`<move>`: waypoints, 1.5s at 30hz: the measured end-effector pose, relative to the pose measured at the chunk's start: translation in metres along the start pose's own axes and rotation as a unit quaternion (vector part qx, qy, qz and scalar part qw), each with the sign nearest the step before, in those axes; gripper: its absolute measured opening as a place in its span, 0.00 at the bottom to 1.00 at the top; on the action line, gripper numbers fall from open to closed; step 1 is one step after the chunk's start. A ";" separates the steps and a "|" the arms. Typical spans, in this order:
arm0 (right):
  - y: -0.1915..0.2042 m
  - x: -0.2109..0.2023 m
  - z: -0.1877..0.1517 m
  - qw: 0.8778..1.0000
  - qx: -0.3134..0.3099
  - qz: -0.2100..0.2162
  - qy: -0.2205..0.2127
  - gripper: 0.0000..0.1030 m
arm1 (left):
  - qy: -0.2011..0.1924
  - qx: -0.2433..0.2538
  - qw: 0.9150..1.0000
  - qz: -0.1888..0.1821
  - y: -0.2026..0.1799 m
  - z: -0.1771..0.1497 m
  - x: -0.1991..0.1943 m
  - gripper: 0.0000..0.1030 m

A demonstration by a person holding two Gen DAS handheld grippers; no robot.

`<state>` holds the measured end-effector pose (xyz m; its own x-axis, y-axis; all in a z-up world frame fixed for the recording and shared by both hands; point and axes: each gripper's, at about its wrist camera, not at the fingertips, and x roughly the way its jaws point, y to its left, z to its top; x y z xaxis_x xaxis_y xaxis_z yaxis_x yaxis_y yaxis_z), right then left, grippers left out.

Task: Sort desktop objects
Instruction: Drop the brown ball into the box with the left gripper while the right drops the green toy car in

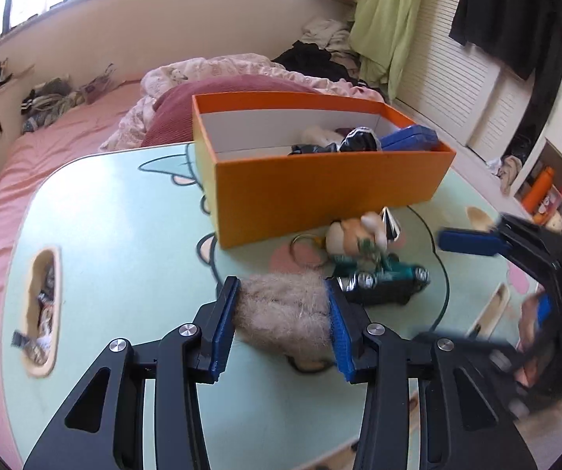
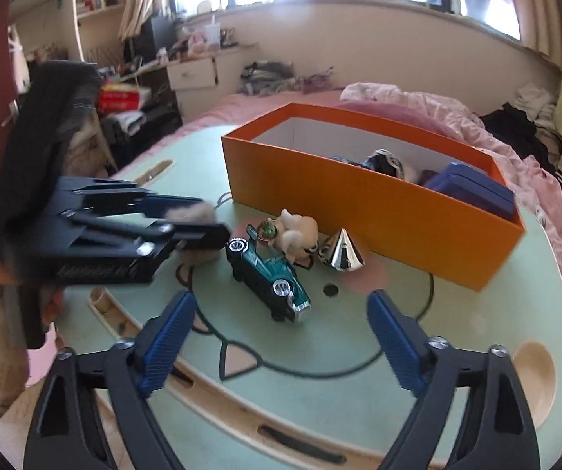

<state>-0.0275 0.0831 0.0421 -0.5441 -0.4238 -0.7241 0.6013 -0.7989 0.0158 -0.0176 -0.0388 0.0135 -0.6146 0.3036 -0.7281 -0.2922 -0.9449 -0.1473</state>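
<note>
My left gripper (image 1: 282,305) is shut on a beige fluffy pom-pom (image 1: 284,313) just above the green table (image 1: 124,235); it also shows in the right wrist view (image 2: 198,215). My right gripper (image 2: 281,337) is open and empty, a little short of a teal toy car (image 2: 269,274). Behind the car lie a small plush dog keychain (image 2: 296,231) and a silver cone (image 2: 341,252). The orange box (image 2: 359,203) stands behind them and holds a blue case (image 2: 472,190) and dark items. The car (image 1: 382,278), the dog (image 1: 355,233) and the box (image 1: 320,188) also show in the left wrist view.
The table stands over a pink bed (image 1: 65,133) with a crumpled quilt (image 2: 437,105). The table has a cut-out handle slot (image 1: 42,305) at the left and a round cup recess (image 2: 535,364) at the right. A cluttered desk (image 2: 194,62) stands beyond.
</note>
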 end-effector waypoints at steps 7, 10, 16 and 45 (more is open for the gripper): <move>0.011 0.038 0.016 0.999 -0.024 0.022 0.034 0.48 | 0.004 0.001 1.000 0.003 -0.001 -0.002 0.007 0.49; 0.007 0.034 0.009 0.999 -0.013 0.024 0.029 0.22 | 0.003 -0.003 1.000 0.008 0.002 -0.005 0.008 0.42; -0.013 -0.002 -0.016 0.997 0.033 0.073 -0.021 0.22 | -0.022 -0.010 0.999 -0.029 0.000 -0.007 -0.010 0.42; -0.065 -0.055 0.000 0.975 0.131 -0.093 -0.152 0.79 | -0.097 -0.019 0.995 -0.016 -0.045 0.038 -0.026 0.79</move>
<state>-0.0371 0.1584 0.0812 -0.8014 -0.3364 -0.4946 0.3276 -0.9387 0.1076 -0.0167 0.0003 0.0644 -0.7366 0.3486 -0.5796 -0.2884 -0.9370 -0.1970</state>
